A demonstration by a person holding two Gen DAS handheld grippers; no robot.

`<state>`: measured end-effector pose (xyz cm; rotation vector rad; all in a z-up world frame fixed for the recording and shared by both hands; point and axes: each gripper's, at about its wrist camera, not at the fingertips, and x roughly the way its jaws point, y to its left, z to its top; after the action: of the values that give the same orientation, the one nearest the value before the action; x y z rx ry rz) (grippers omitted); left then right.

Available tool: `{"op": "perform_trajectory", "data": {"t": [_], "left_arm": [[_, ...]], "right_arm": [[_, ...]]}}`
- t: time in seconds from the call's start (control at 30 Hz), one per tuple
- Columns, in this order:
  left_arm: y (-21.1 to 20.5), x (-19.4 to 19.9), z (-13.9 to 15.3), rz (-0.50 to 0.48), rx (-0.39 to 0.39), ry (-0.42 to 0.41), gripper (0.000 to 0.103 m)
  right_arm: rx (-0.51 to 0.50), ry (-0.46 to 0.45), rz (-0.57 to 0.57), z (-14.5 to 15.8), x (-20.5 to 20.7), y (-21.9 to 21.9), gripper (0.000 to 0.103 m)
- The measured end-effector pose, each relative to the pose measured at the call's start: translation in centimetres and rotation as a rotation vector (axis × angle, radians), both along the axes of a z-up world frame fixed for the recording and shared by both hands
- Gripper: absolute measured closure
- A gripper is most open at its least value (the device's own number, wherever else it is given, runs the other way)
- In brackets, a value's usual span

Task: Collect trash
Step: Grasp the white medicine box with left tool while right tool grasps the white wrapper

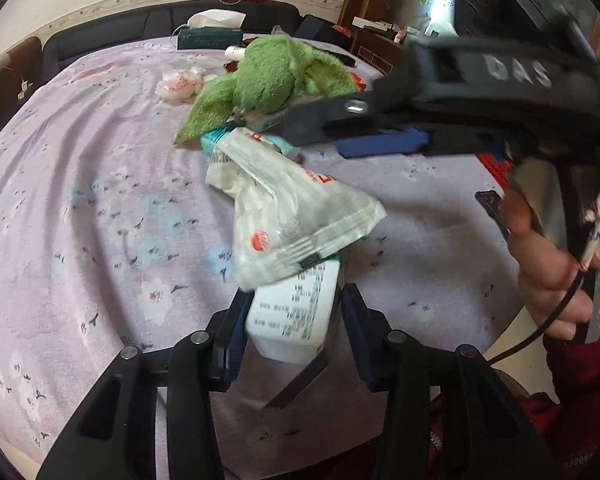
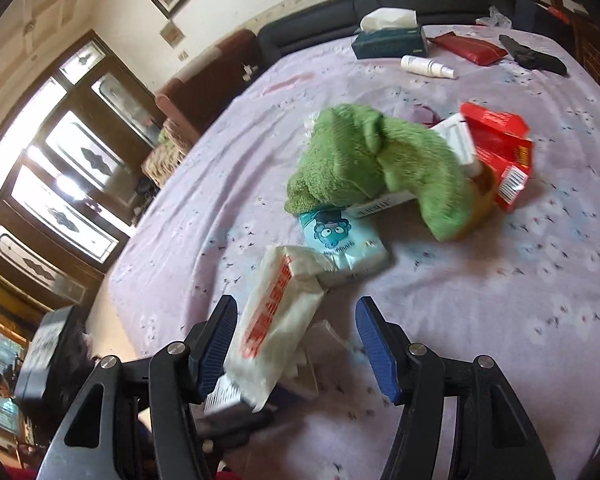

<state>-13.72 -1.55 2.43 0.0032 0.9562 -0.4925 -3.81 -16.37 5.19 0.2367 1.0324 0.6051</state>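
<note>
Bed (image 1: 80, 152) with lilac flowered sheet carries everything; dark headboard along its far edge.

Left hand-held gripper (image 1: 292, 316): clenched on a white box with small printed text (image 1: 296, 312); pads press both its sides. A crumpled white plastic wrapper with red print (image 1: 300, 216) lies over the box's far end and spreads toward the middle of the bed.

Right hand-held gripper (image 2: 296, 340): jaws apart, grasping nothing. In the right wrist view the white wrapper (image 2: 276, 320) sits between its fingers, near the left pad; contact cannot be told. In the left wrist view this gripper (image 1: 320, 120) reaches across from the right edge of the bed, blurred, a person's hand (image 1: 560, 272) on its handle.

Other trash around mid-bed:
- Pale blue tissue pack with cartoon face (image 2: 340, 244), just beyond the wrapper, touching it.
- Green plush cloth (image 2: 372, 160) draped over a white carton (image 2: 376, 204).
- Torn red box (image 2: 500, 148) just beside the green cloth, toward the right edge.

Near the headboard edge: dark green tissue box (image 2: 388, 40), white spray bottle (image 2: 428, 66), red pouch (image 2: 472, 48).
</note>
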Motion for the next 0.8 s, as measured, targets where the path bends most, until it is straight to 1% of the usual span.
{"op": "perform_trajectory", "data": {"t": [0.07,0.13,0.2,0.23,0.27,0.3,0.33,0.4,0.43,0.5,0.53,0.57,0.63,0.7,0.73,0.8], "left_arm": [[0.0,-0.2,-0.5,-0.006,0.003,0.008,0.061],[0.0,-0.5,-0.5,-0.007,0.009,-0.007,0.061],[0.1,-0.5,-0.5,-0.004,-0.002,-0.007,0.061],[0.2,-0.5,-0.5,-0.002,-0.005,-0.005,0.061],[0.2,-0.5,-0.5,-0.001,-0.008,-0.004,0.061],[0.2,-0.5,-0.5,-0.002,-0.009,-0.003,0.061],[0.1,-0.4,-0.5,-0.003,-0.009,-0.003,0.061],[0.2,-0.4,-0.4,-0.006,-0.012,-0.006,0.061],[0.2,-0.5,-0.2,-0.007,-0.018,-0.01,0.061],[0.2,-0.5,0.0,-0.014,-0.027,-0.009,0.061],[0.1,-0.4,0.2,-0.014,-0.032,-0.01,0.059],[0.0,-0.2,0.4,-0.011,-0.035,-0.009,0.054],[-0.4,0.1,0.6,-0.008,-0.03,-0.01,0.053],[-0.9,0.5,0.6,-0.01,-0.013,-0.016,0.053],[-1.4,0.8,0.4,-0.009,0.005,-0.014,0.053],[-2.1,1.1,0.1,0.003,0.033,-0.012,0.06]], "right_arm": [[-0.055,-0.004,0.032,-0.3,0.7,1.8,0.037],[-0.098,0.032,0.07,-1.1,1.4,3.3,0.037],[-0.092,0.065,0.062,-1.8,2.0,3.8,0.037],[-0.091,0.081,0.076,-2.2,2.2,4.1,0.037],[-0.078,0.104,0.086,-2.7,2.4,4.3,0.04],[-0.054,0.11,0.071,-2.8,2.6,3.9,0.044],[-0.026,0.107,0.057,-2.8,2.6,3.3,0.053],[0.032,0.09,0.045,-2.3,2.3,2.2,0.066],[0.056,0.082,0.032,-2.1,2.1,1.7,0.066],[0.076,0.023,-0.006,-0.8,1.2,0.0,0.067],[0.075,0.002,-0.023,-0.3,0.9,-0.6,0.067],[0.075,-0.033,-0.057,0.4,0.3,-1.8,0.067],[0.08,-0.076,-0.101,1.4,-0.8,-3.5,0.067],[0.079,-0.102,-0.138,2.1,-1.7,-4.9,0.067],[0.082,-0.13,-0.163,2.6,-2.5,-6.1,0.067],[0.069,-0.168,-0.189,3.4,-3.6,-7.4,0.067]]}}
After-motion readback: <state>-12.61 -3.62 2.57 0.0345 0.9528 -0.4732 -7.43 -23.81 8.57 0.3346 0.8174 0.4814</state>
